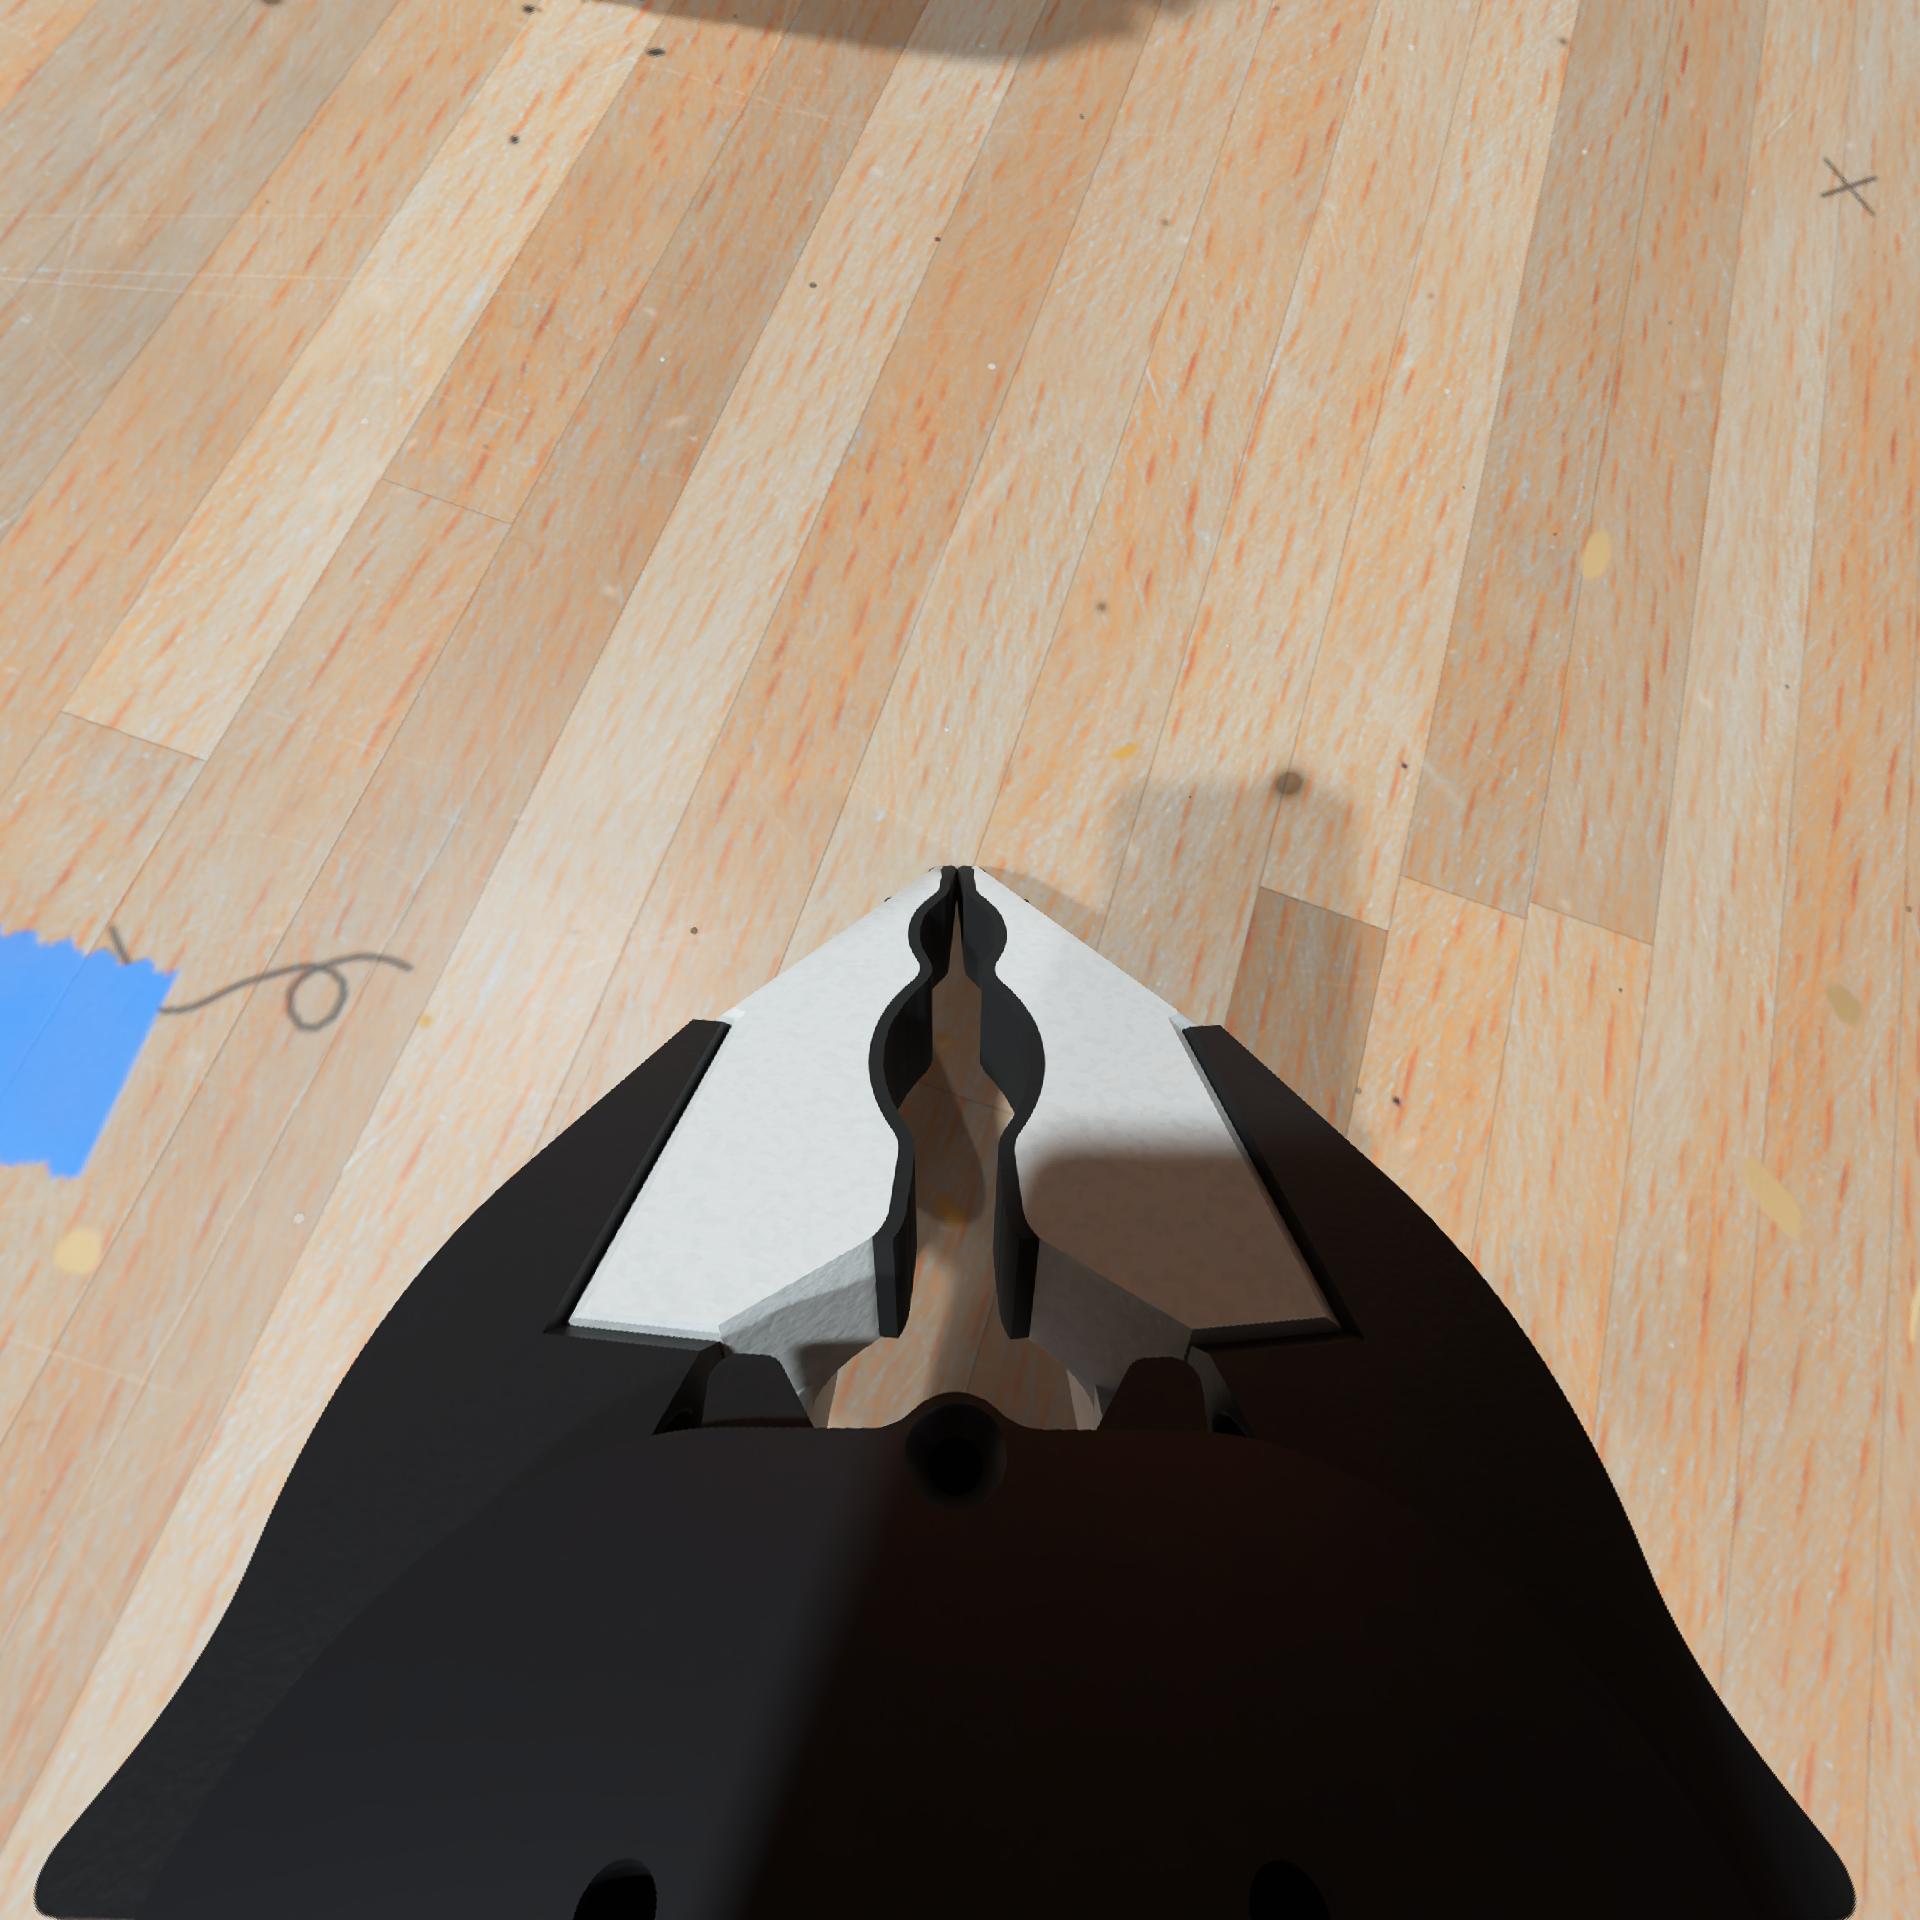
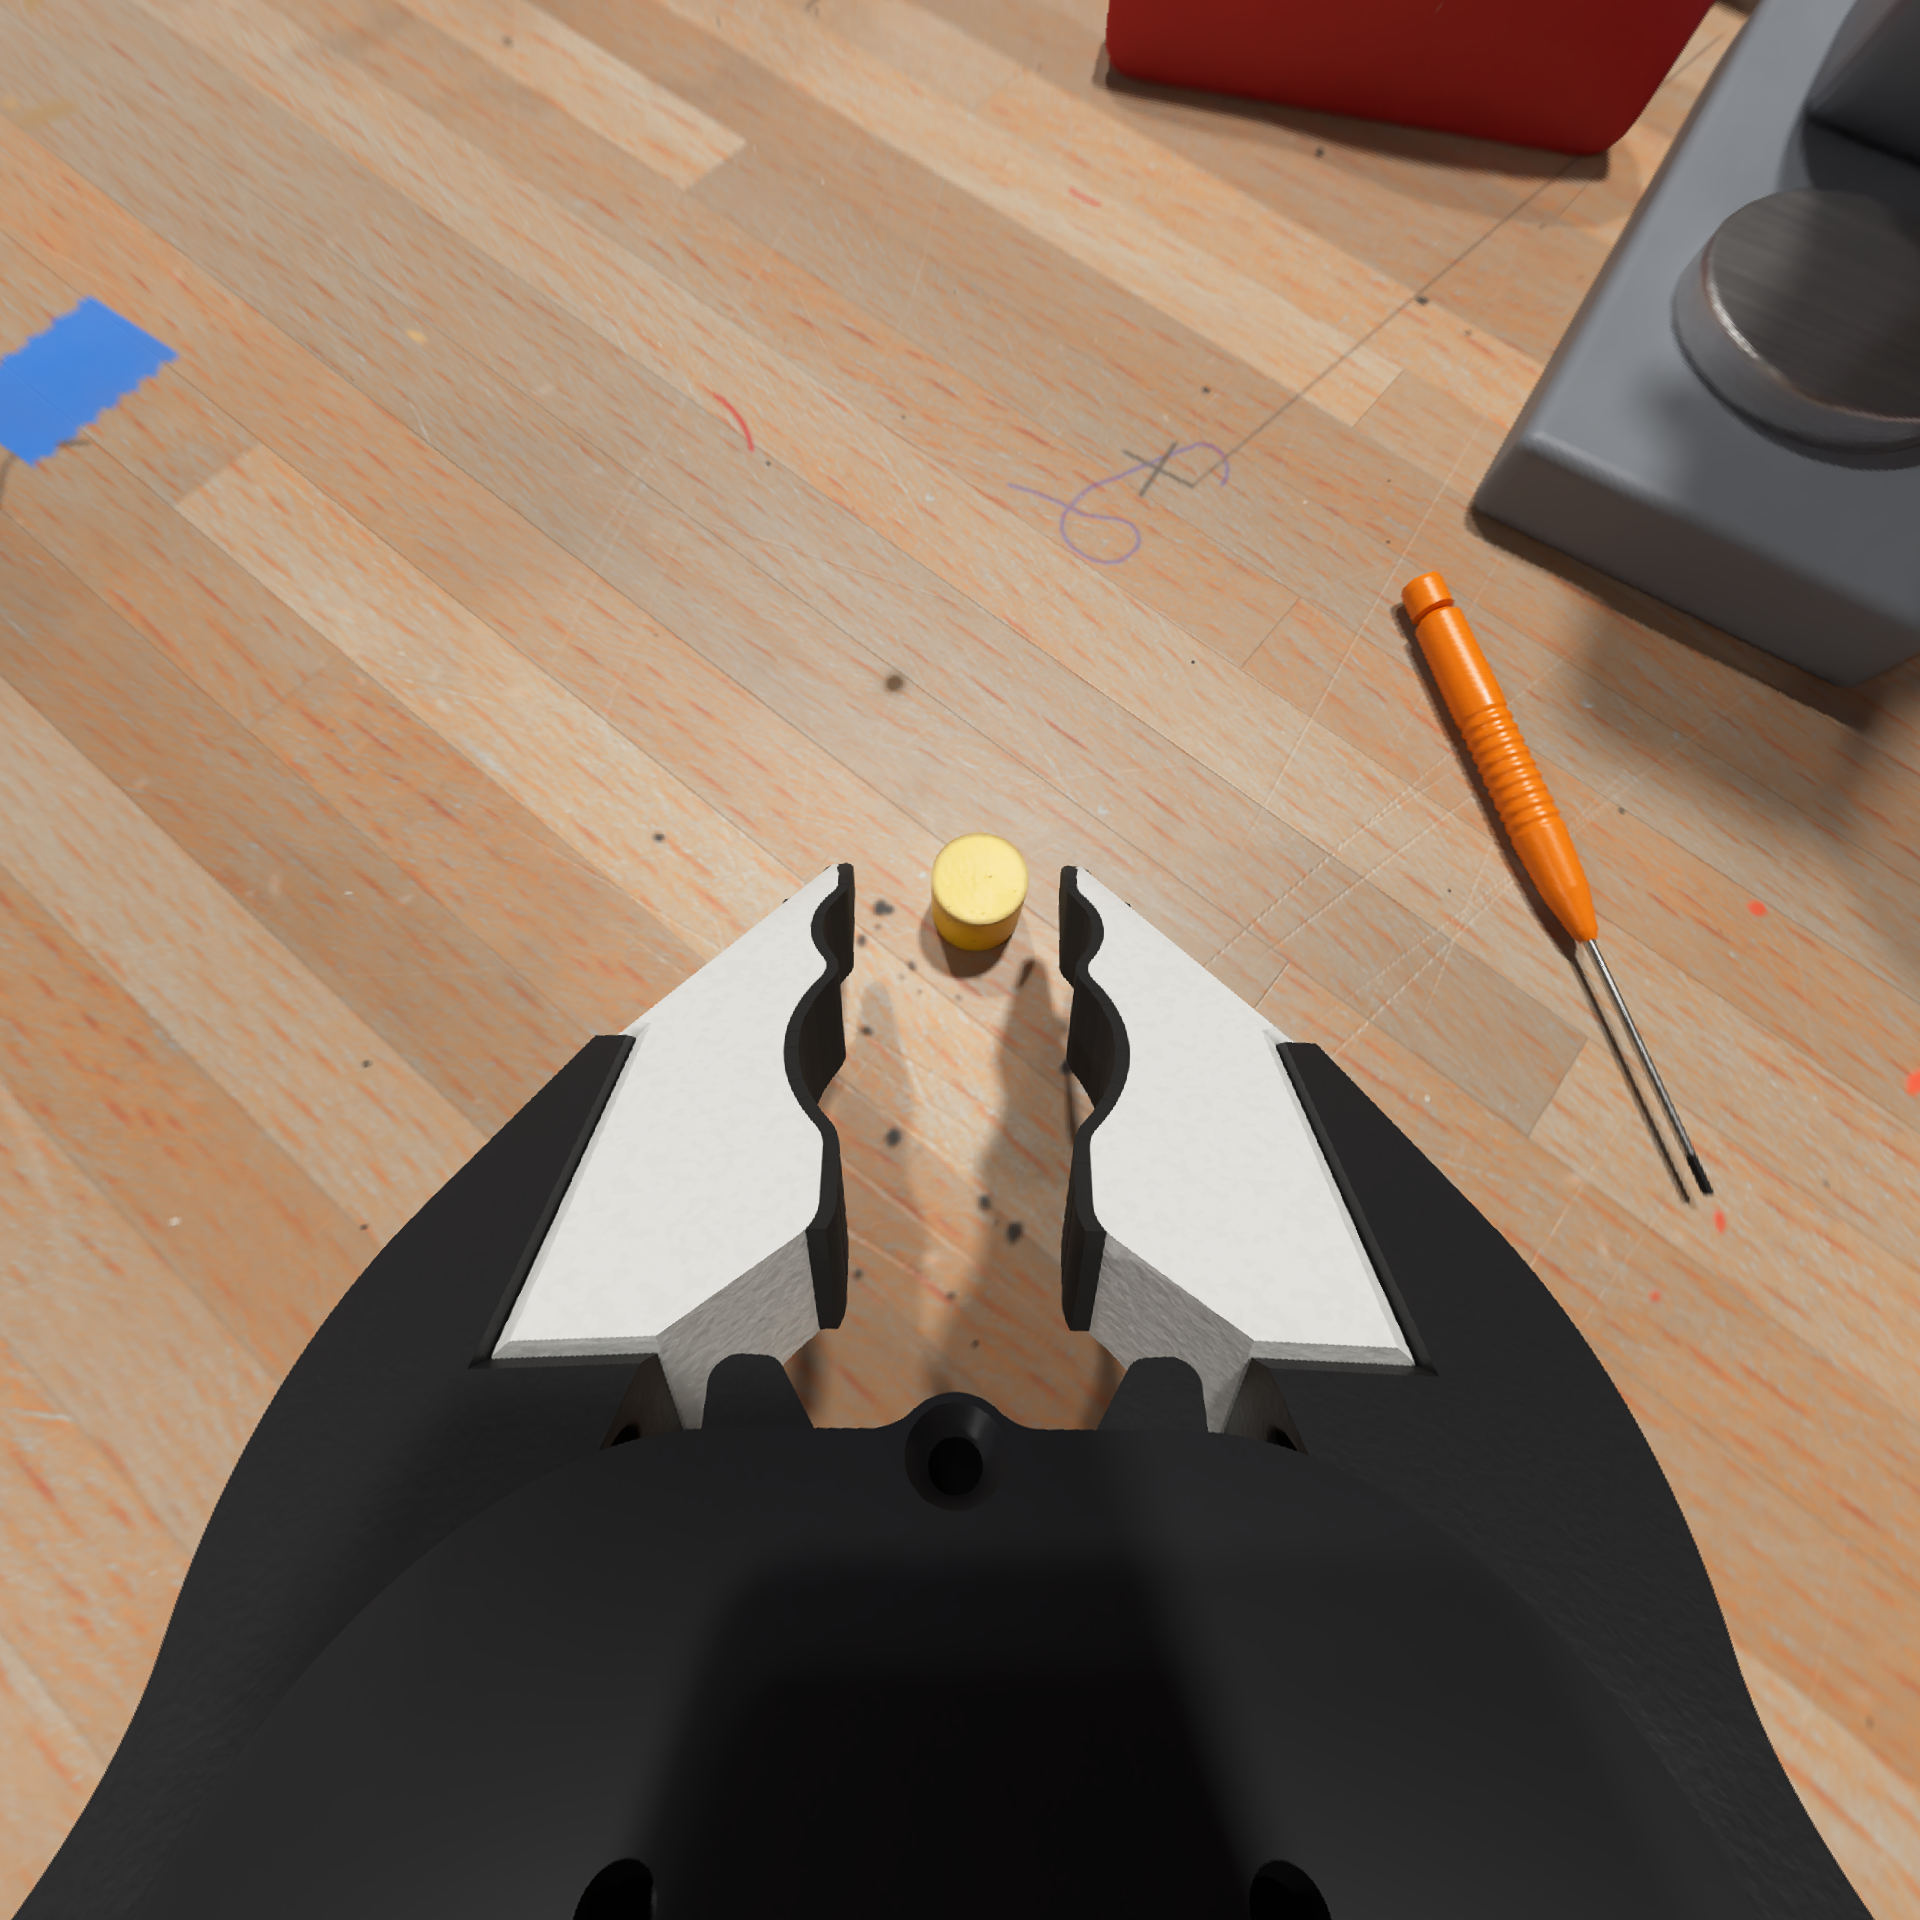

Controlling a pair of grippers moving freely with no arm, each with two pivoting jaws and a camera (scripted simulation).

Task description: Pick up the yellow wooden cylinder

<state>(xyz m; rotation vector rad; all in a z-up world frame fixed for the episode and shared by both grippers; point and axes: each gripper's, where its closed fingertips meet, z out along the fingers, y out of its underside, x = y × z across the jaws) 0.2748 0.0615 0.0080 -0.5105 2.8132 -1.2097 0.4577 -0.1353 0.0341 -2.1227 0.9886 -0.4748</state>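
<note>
So far no grasp — your right gripper (image 2: 956, 894) is spread around the upright cylinder (image 2: 978, 891); left gripper (image 1: 956, 878) clenched, empty. Closing and lifting remain.

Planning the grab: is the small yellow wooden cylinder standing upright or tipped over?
Upright. The yellow wooden cylinder stands on the wooden table, round flat end up, side wall below it.

Left gripper (image 1: 955, 873) closed, wooden table (image 1: 727, 468), blue tape (image 1: 62, 1049)
</note>
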